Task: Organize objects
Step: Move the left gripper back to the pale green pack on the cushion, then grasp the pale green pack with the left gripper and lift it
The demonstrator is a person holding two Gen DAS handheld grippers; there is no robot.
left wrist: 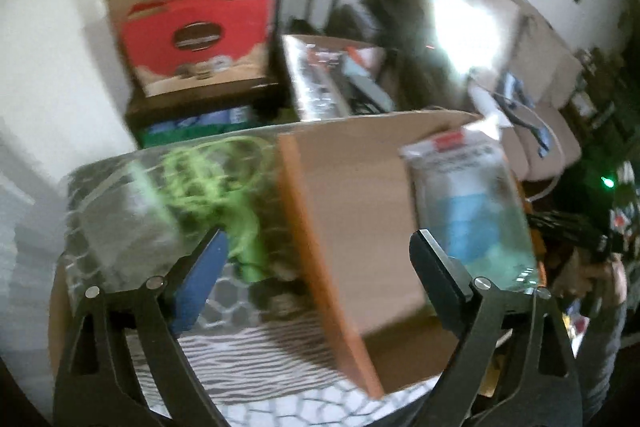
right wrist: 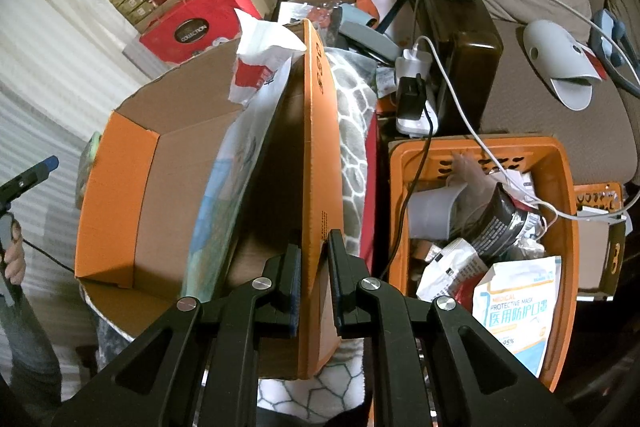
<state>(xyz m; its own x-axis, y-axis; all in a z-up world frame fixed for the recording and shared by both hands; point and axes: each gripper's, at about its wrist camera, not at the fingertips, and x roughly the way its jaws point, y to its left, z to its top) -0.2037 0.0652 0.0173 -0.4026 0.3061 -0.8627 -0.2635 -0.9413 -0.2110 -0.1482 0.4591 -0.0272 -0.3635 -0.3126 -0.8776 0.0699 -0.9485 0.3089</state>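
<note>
A cluttered room: stacked red gift boxes (right wrist: 188, 27) against a pale wall, and an orange cardboard box (right wrist: 120, 187) on a grey-and-white patterned blanket (right wrist: 352, 131).

The right gripper (right wrist: 314, 287) is clamped on the box's upright orange flap (right wrist: 316, 147), its fingers pressed narrow against both faces of the card. Inside the box a clear plastic packet (right wrist: 236, 167) with a red-and-white top leans against that flap. The left gripper (left wrist: 320, 259) hangs in front of the box with its fingers spread wide and nothing between them; the left wrist view is blurred. To the right of the box, just beside it, stands an orange plastic basket (right wrist: 560, 163) full of packets, with a face-mask pack (right wrist: 516, 307) near its front and a white cable (right wrist: 460, 99) trailing across it.
</note>
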